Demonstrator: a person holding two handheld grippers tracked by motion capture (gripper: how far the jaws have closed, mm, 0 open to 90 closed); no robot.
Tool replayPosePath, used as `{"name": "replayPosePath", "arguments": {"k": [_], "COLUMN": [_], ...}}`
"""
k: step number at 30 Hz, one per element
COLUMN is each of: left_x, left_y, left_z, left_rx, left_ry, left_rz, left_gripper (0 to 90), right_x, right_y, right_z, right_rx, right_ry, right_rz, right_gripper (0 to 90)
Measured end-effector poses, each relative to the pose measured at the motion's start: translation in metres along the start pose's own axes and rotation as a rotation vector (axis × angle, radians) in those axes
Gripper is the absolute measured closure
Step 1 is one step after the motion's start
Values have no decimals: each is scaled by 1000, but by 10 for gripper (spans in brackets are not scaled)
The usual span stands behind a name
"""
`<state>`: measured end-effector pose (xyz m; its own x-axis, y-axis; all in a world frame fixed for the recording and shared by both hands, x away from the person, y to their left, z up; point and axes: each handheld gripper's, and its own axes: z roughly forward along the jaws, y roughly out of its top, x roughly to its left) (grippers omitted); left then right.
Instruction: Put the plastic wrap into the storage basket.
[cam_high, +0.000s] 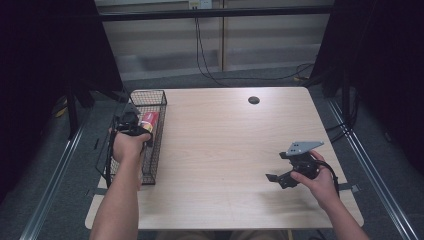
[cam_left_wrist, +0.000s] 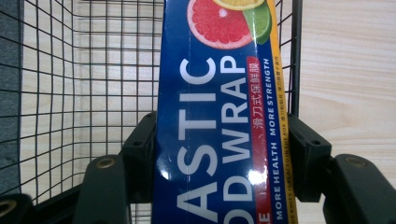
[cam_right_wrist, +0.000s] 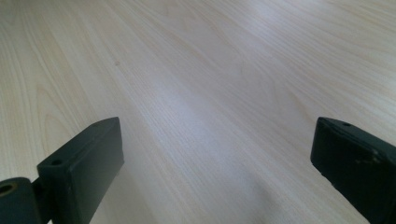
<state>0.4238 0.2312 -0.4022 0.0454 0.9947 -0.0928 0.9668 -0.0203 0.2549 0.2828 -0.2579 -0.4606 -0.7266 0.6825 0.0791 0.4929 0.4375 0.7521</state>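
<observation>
A blue plastic wrap box (cam_left_wrist: 219, 126) with citrus fruit printed on it stands lengthwise between the two jaws of my left gripper (cam_left_wrist: 219, 154), which is shut on it. In the high view that box (cam_high: 149, 121) shows its red end inside the black wire basket (cam_high: 155, 97) at the table's left edge, with my left gripper (cam_high: 131, 125) over the basket. My right gripper (cam_high: 280, 177) hovers low over the table at the right front, open; its jaws stand wide apart in the right gripper view, with bare wood between them.
The wire basket's mesh walls (cam_left_wrist: 70, 70) surround the box on the left and far sides. A dark round hole (cam_high: 253, 100) sits near the table's far edge. Cables (cam_high: 205, 55) hang behind the light wooden table (cam_high: 225, 135).
</observation>
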Motion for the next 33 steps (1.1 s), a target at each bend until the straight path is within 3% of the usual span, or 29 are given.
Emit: {"name": "replayPosePath", "arguments": {"k": [1, 2, 4, 8, 9, 18, 33], "left_x": [0, -2, -1, -2, -1, -1, -9], "left_y": [0, 0, 0, 0, 1, 6, 12], "left_z": [0, -1, -3, -6, -8, -28, -57], "left_rx": [3, -2, 4, -1, -6, -45, -106], "left_ry": [-8, -3, -4, -13, -1, -19, -64], "left_rz": [3, -20, 10, 11, 31, 17, 64], "left_gripper": [388, 388, 385, 378, 376, 293, 200], "right_x": [0, 0, 0, 0, 0, 0, 2], "right_y": [0, 0, 0, 0, 0, 1, 2], "right_z": [0, 0, 0, 0, -1, 0, 1], "right_rx": [-2, -2, 1, -1, -1, -3, 2], "right_ry": [1, 1, -1, 1, 3, 4, 3], "right_rz": [2, 2, -3, -3, -3, -9, -9], "right_gripper": [21, 21, 21, 21, 21, 21, 21]}}
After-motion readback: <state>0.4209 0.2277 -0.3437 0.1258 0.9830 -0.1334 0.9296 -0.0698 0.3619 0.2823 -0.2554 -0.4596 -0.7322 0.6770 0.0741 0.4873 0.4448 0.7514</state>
